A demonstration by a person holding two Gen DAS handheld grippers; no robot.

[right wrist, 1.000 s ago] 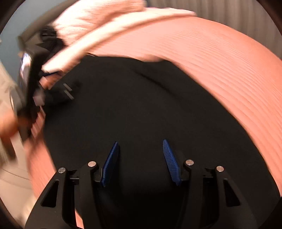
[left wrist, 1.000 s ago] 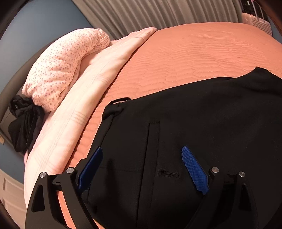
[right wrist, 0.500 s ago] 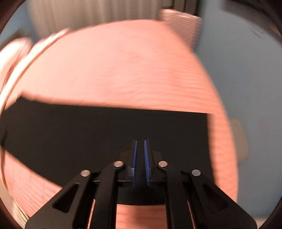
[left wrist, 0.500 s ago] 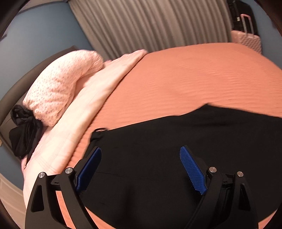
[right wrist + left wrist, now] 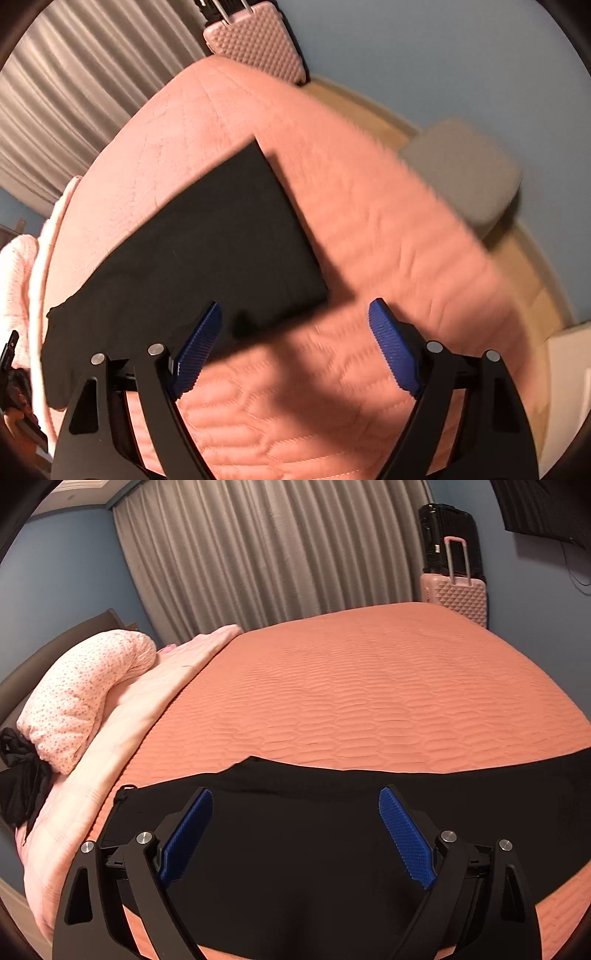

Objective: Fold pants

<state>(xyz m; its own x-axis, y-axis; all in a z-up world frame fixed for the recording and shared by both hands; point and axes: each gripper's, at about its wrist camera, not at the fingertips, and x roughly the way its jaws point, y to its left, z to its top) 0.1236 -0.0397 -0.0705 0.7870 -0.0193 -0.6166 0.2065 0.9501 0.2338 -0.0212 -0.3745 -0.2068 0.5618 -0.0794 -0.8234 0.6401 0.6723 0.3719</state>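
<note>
We hold both tongs spread and empty above the black pants (image 5: 314, 849), which lie flat along the near side of the orange bedspread (image 5: 369, 686). The left gripper (image 5: 295, 834) hovers over the waist end; the right gripper (image 5: 295, 343), its jaws just opened with nothing between them, sits beside the hem corner. To fold cleanly, we judge each pinch should take every layer at the edge. Of containers, only two closed suitcases (image 5: 456, 594) by the curtain; contents unseen.

black pants (image 5: 207, 236), folded into a flat long band, lying across the orange quilted bedspread (image 5: 369, 686); hem end square
</note>
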